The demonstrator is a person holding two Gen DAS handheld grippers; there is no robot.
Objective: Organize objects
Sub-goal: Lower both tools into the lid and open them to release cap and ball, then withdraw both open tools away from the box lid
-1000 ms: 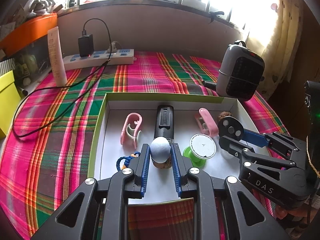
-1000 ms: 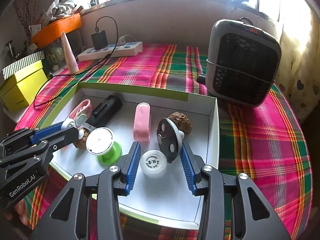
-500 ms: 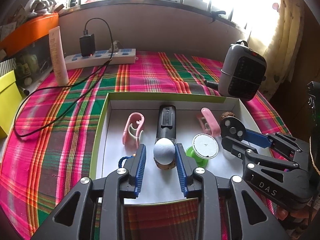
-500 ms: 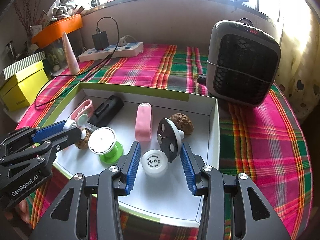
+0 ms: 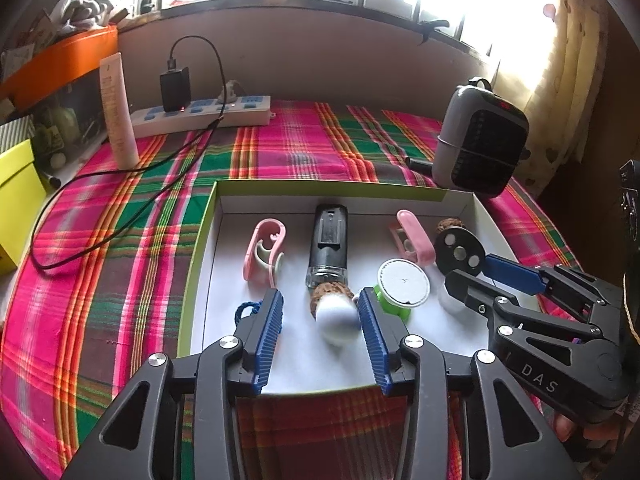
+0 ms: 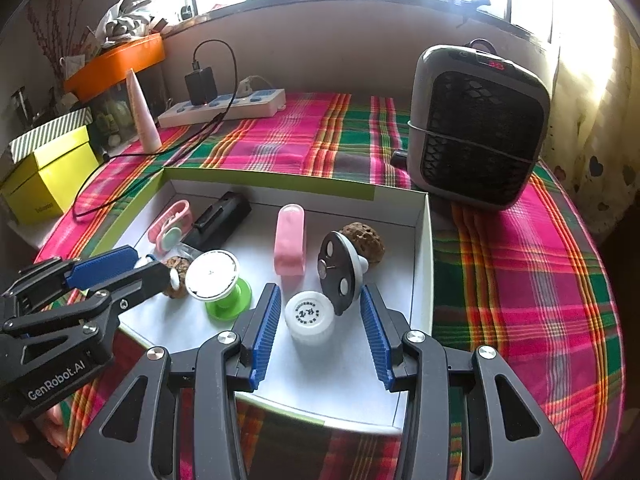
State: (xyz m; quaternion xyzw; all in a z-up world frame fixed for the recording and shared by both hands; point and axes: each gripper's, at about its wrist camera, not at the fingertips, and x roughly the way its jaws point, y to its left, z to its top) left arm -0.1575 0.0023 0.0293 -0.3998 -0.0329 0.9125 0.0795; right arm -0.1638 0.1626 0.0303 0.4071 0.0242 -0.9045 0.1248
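My left hand-held gripper (image 5: 320, 312) is opening, releasing the white-capped cork piece (image 5: 334, 312), which may roll into the green spool (image 5: 402, 288); my right hand-held gripper (image 6: 316, 316) stands open around the white cap (image 6: 310, 316).

cloth (image 5: 312, 148): woven plaid, matt
box (image 6: 424, 264): white card, smooth, matt
walnut (image 6: 362, 238): brown, rough, pitted
pink clip (image 6: 289, 240): glossy plastic
fingers (image 5: 370, 336): blue ribbed pads on black matt plastic
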